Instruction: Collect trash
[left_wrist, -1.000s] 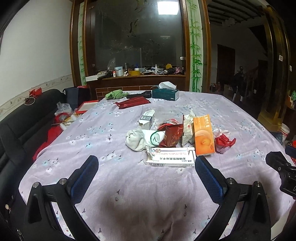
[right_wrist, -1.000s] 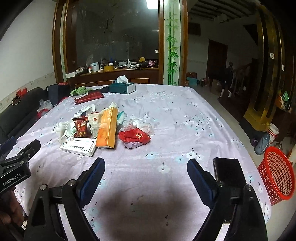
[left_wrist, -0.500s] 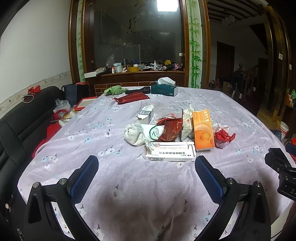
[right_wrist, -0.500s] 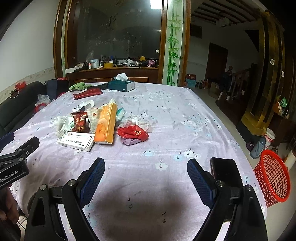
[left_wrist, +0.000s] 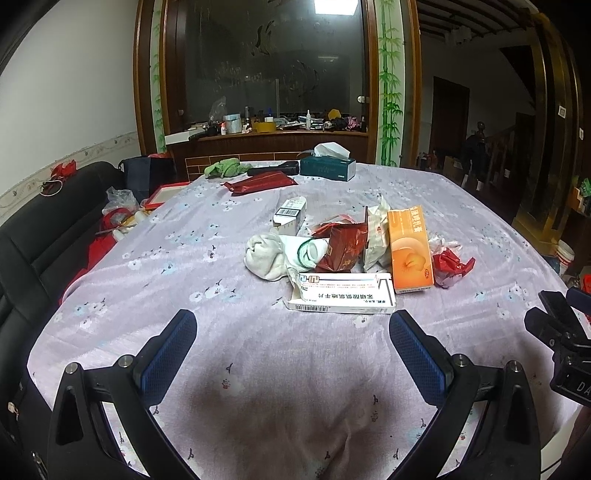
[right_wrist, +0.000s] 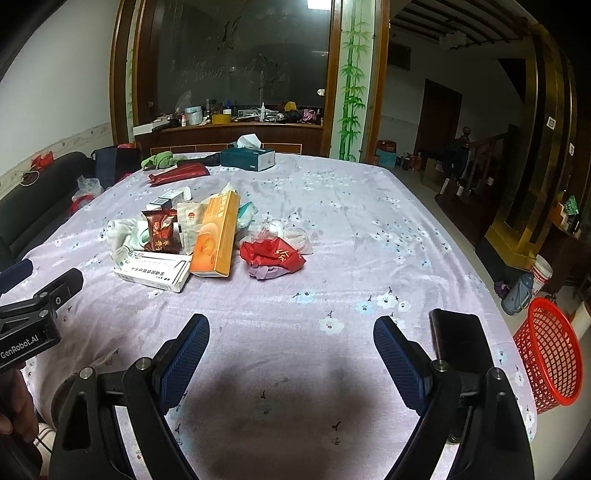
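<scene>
With both my left fingers and right fingers spread wide and empty above the surface, I risk scattering the trash pile ahead of them, since the orange box leans on loose wrappers beside the white box.

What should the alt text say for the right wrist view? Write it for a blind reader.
The open right gripper hovers over a purple floral tablecloth, nothing between its blue fingers. Ahead-left sits a trash pile with an orange box and red wrapper; a red basket stands on the floor, right.
</scene>
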